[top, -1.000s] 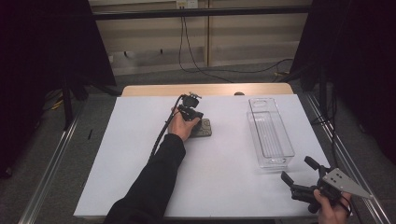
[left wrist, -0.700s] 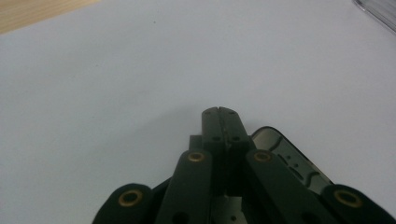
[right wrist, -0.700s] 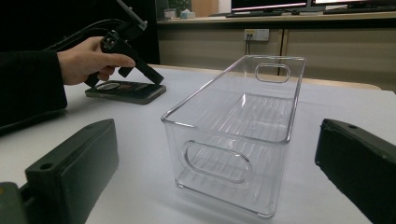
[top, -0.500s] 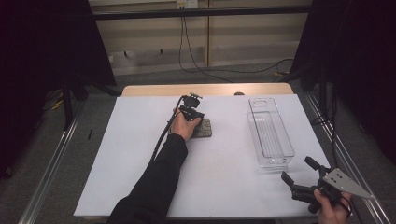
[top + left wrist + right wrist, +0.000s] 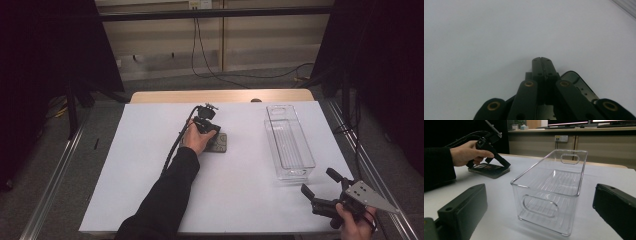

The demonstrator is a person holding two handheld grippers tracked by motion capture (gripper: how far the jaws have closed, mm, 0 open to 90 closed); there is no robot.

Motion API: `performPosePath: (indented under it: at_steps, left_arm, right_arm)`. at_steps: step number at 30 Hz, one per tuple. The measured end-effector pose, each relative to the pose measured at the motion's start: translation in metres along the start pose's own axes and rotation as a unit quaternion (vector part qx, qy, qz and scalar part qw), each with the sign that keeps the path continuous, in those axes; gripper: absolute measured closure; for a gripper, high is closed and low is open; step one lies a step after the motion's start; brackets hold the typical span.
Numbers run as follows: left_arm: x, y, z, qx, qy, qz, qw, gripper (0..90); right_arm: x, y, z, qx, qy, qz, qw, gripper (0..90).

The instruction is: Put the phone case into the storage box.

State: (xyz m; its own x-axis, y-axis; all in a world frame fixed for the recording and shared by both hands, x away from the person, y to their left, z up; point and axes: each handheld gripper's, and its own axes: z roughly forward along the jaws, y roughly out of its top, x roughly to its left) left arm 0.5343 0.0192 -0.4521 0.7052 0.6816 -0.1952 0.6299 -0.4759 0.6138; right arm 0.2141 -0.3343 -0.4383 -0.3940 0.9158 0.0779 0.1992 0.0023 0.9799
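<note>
A dark flat device with buttons [image 5: 219,144] lies on the white table [image 5: 150,165], a little past its middle. My left gripper [image 5: 215,134] points down at the device's far end, jaws pressed together with nothing between them. In the left gripper view the shut tips [image 5: 541,60] reach just beyond the device's rounded corner [image 5: 579,82]. The right gripper view shows the left gripper [image 5: 507,165] slanting onto the device [image 5: 489,170]. My right gripper [image 5: 320,182] is held at the table's near right corner, jaws wide apart and empty, facing the clear bin [image 5: 541,207].
The clear plastic bin [image 5: 295,172], empty and with cut-out handles, stands lengthwise on the right side of the table. A wooden strip [image 5: 220,96] runs along the far edge. Metal rails [image 5: 55,170] flank the table. A black cable [image 5: 175,145] trails from the left gripper.
</note>
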Motion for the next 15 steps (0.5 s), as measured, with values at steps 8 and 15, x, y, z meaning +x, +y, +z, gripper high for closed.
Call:
performPosePath:
  at_steps: [8,15]
  left_arm:
    - [-0.007,-0.010,-0.007,0.003,-0.013,0.018,0.9997,90.0]
    - [-0.014,-0.016,-0.012,0.013,-0.026,0.034,0.9990,90.0]
  right_arm:
    - [0.001,0.000,0.000,0.001,-0.001,-0.002,1.0000,0.0]
    - [0.001,0.000,0.000,0.001,-0.003,-0.004,1.0000,0.0]
